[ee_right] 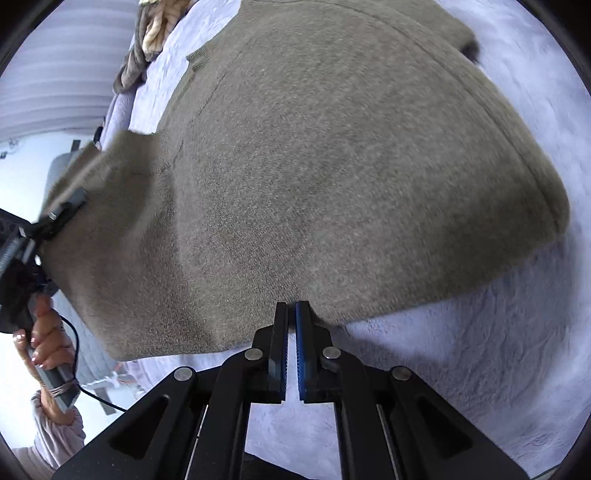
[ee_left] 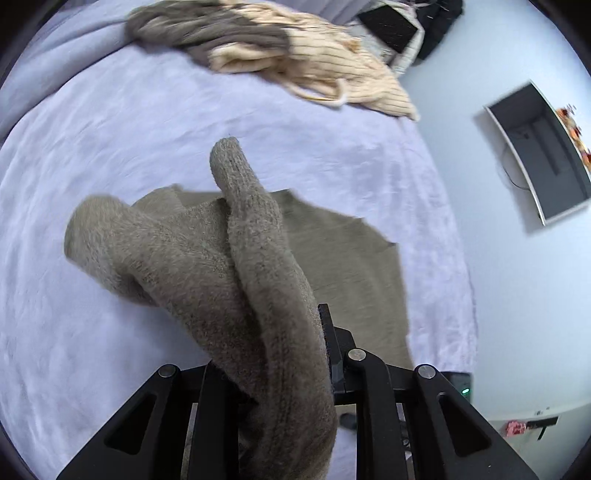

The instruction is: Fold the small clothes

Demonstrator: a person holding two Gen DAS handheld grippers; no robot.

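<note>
The left tool (ee_left: 280,354) is clenched on a bunched fold of a taupe knit sweater (ee_left: 207,258), the cloth draped thickly between its fingers and lifted off the bed (ee_left: 110,129); the right tool (ee_right: 291,314) grips the same sweater's hem, its pads pinched nearly together on the edge; the garment's body spreads flat across the lavender blanket beyond; a hand (ee_right: 48,339) holds the left tool's handle at the right-wrist view's left edge; farther off, a cream striped garment (ee_left: 332,74) and a grey one (ee_left: 192,26) lie heaped near the bed's far edge.
</note>
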